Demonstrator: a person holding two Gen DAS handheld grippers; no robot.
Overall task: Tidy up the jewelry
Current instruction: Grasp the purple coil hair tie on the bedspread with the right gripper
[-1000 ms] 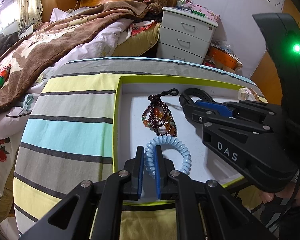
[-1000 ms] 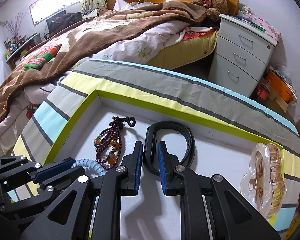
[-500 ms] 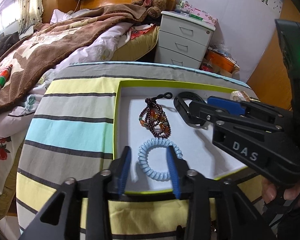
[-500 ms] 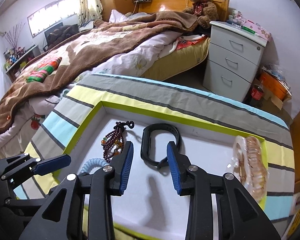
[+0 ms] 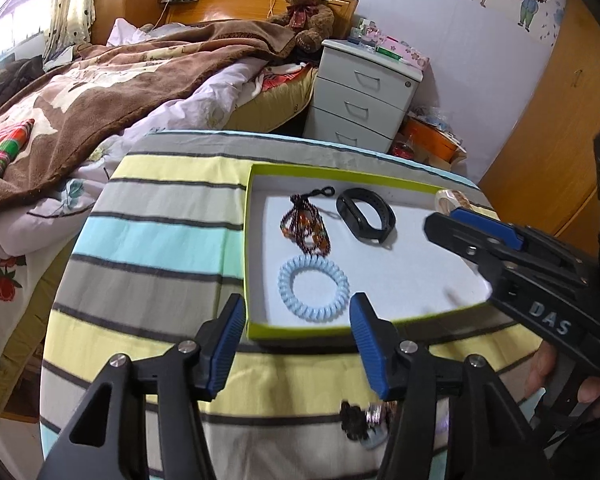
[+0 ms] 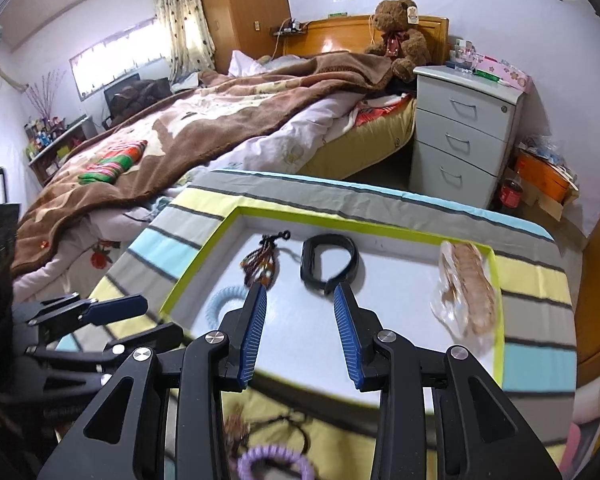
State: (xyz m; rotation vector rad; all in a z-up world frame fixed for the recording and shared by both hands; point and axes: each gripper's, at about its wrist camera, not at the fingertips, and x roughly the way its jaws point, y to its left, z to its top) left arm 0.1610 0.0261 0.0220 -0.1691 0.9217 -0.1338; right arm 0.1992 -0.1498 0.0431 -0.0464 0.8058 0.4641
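I am holding the left gripper with its blue pads spread wide apart and nothing between them, hanging over the near edge of the green-rimmed tray. The right gripper is likewise standing open and empty, above the near part of the tray's white floor.

Inside the tray, the pale blue coil bracelet is lying flat near the front left corner, just beyond my left gripper. Behind it, nearly touching, the dark beaded bracelet with amber beads is resting in a loose heap. The black wristband is sitting to its right, apart from the beads. In the right wrist view, a clear and amber hair claw is lying against the tray's right rim.

The tray is sitting on the striped tabletop. On the cloth in front of the tray, a purple coil bracelet is showing between the right gripper's arms, with a blurred dark item nearby that I cannot make out.
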